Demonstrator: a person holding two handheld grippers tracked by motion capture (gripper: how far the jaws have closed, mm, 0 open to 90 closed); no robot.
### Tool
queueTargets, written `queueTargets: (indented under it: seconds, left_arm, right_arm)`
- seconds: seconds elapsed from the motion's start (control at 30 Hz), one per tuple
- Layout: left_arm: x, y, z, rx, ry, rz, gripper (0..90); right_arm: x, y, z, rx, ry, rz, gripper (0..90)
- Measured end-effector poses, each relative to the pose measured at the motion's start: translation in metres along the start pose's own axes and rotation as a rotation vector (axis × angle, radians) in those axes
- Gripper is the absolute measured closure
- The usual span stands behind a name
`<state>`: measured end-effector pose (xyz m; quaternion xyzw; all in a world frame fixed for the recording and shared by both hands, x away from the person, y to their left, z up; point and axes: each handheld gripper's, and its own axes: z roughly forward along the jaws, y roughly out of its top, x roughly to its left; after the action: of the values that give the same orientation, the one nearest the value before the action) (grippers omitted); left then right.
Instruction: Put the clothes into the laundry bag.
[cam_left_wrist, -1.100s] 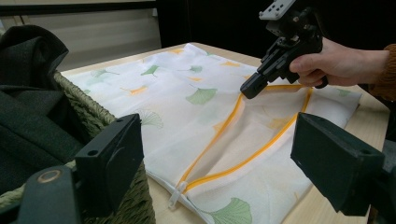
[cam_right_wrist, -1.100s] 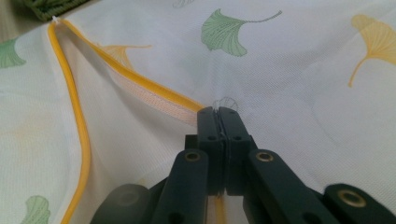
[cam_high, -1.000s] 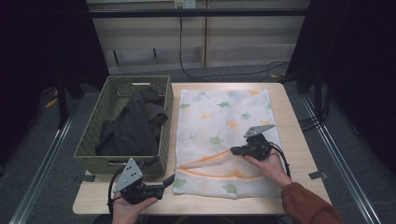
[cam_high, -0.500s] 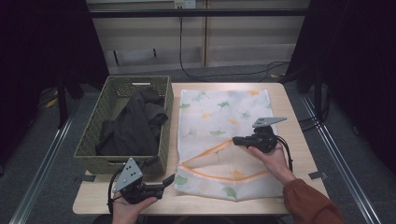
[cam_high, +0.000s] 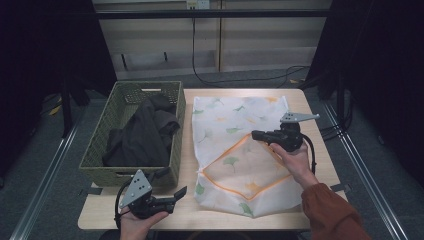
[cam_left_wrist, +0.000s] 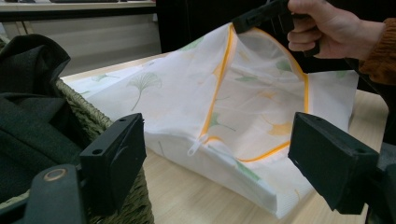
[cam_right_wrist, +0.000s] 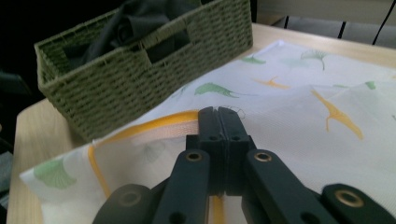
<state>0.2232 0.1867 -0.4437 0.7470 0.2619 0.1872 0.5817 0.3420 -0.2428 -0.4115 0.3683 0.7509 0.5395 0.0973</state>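
**Lifting the bag's orange edge**

Pinching hard, the right gripper (cam_high: 256, 134) has its two black jaws pressed flat together on the orange edge strip (cam_right_wrist: 154, 123) of the white mesh bag (cam_high: 240, 150). In the right gripper view the strip comes out from the jaw tips toward 9 o'clock. The top layer of the bag is pulled up off the table like a little tent, so the mouth gapes open.

The bag is thin, soft cloth with a fine net weave. It has green and orange leaf shapes printed on it. It lies in the middle of the pale wooden table (cam_high: 310, 100), and its zipper pull (cam_left_wrist: 194, 148) hangs at the low end of the opening.

The left gripper (cam_high: 176, 196) sits at 7 o'clock on the table in the high view, held by a hand. Its jaws stand wide apart with nothing between them. In the left gripper view the bag lies ahead, past both blocky jaws.

At 9 o'clock from the bag stands a green woven basket (cam_high: 172, 165). It looks rough and bumpy. Dark cloth (cam_high: 142, 135), maybe clothes, is piled inside it.
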Motion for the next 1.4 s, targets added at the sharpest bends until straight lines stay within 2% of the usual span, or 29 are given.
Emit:
queueTargets:
  seconds: [0.2,0.27,0.33,0.5,0.53,0.6,0.7,0.73,0.77,0.8,0.83,0.87,0.9,0.93,0.97,1.0,1.03,1.1,1.13,1.17,1.2,1.23,1.27,1.3,1.33,1.4]
  left_arm:
    - [0.001,0.001,-0.001,0.002,0.004,-0.004,18.5]
    - [0.002,0.002,-0.001,0.002,-0.003,-0.005,19.1]
    - [0.005,0.007,-0.003,-0.006,0.010,0.000,19.2]
    - [0.016,0.019,-0.009,-0.011,0.035,0.011,19.6]
    - [0.020,0.023,-0.010,-0.013,0.028,0.000,19.6]
    - [0.030,0.032,-0.014,-0.002,0.041,0.012,18.8]
    - [0.049,0.045,-0.014,0.040,0.063,-0.035,17.0]
    - [0.054,0.048,-0.015,0.056,0.079,-0.032,17.0]
    - [0.059,0.051,-0.015,0.053,0.092,-0.028,17.0]
    - [0.065,0.054,-0.015,0.063,0.080,-0.030,16.9]
    - [0.065,0.054,-0.015,0.063,0.080,-0.030,16.5]
    - [0.072,0.058,-0.015,0.074,0.097,-0.026,16.5]
    - [0.082,0.063,-0.013,0.085,0.099,-0.037,15.2]
    - [0.082,0.063,-0.013,0.085,0.099,-0.037,15.0]
    - [0.093,0.070,-0.012,0.101,0.136,-0.035,14.7]
    - [0.093,0.070,-0.012,0.101,0.136,-0.035,13.9]
    - [0.100,0.073,-0.010,0.108,0.129,-0.038,13.9]
    - [0.110,0.078,-0.005,0.121,0.147,-0.058,13.8]
    - [0.122,0.081,0.001,0.143,0.150,-0.075,13.7]
    - [0.122,0.081,0.001,0.143,0.150,-0.075,13.7]
    - [0.135,0.081,0.008,0.176,0.169,-0.098,13.2]
    - [0.135,0.081,0.008,0.176,0.169,-0.098,12.5]
    - [0.144,0.079,0.016,0.217,0.181,-0.096,12.3]
    - [0.144,0.079,0.016,0.217,0.181,-0.096,12.0]
    - [0.152,0.074,0.025,0.243,0.176,-0.120,10.2]
    - [0.158,0.070,0.034,0.278,0.155,-0.126,8.5]
  right_arm:
    - [0.001,0.010,-0.003,-0.056,0.001,-0.001,89.7]
    - [0.004,0.012,-0.002,-0.081,-0.002,-0.011,89.7]
    - [0.007,0.014,-0.003,-0.097,-0.002,-0.023,89.8]
    - [0.008,0.019,-0.006,-0.099,0.008,-0.031,89.7]
    - [0.007,0.018,-0.005,-0.090,0.013,-0.027,89.7]
    - [0.007,0.015,-0.003,-0.078,0.010,-0.028,89.7]
    - [0.007,0.013,0.001,-0.059,0.014,-0.031,89.7]
    - [0.007,0.013,0.002,-0.057,0.014,-0.034,89.7]
    - [0.007,0.013,0.002,-0.054,0.014,-0.035,89.7]
    - [0.007,0.013,0.003,-0.050,0.014,-0.034,89.7]
    - [0.007,0.013,0.003,-0.050,0.014,-0.034,89.7]
    - [0.006,0.013,0.003,-0.048,0.012,-0.036,89.7]
    - [0.006,0.012,0.003,-0.047,0.013,-0.032,89.7]
    - [0.006,0.012,0.003,-0.047,0.013,-0.032,89.7]
    - [0.005,0.012,0.004,-0.044,0.014,-0.031,89.7]
    - [0.005,0.012,0.004,-0.042,0.014,-0.031,89.7]
    - [0.005,0.012,0.004,-0.042,0.014,-0.031,89.7]
    - [0.004,0.011,0.004,-0.040,0.013,-0.029,89.7]
    - [0.004,0.011,0.004,-0.040,0.011,-0.029,89.7]
    - [0.004,0.011,0.004,-0.040,0.011,-0.029,89.7]
    - [0.004,0.010,0.005,-0.037,0.013,-0.028,89.7]
    - [0.004,0.010,0.005,-0.037,0.013,-0.029,89.7]
    - [0.003,0.010,0.005,-0.034,0.014,-0.030,89.7]
    - [0.003,0.009,0.006,-0.031,0.013,-0.029,89.7]
    - [0.003,0.009,0.006,-0.031,0.013,-0.029,89.7]
    - [0.003,0.009,0.006,-0.028,0.013,-0.027,89.6]
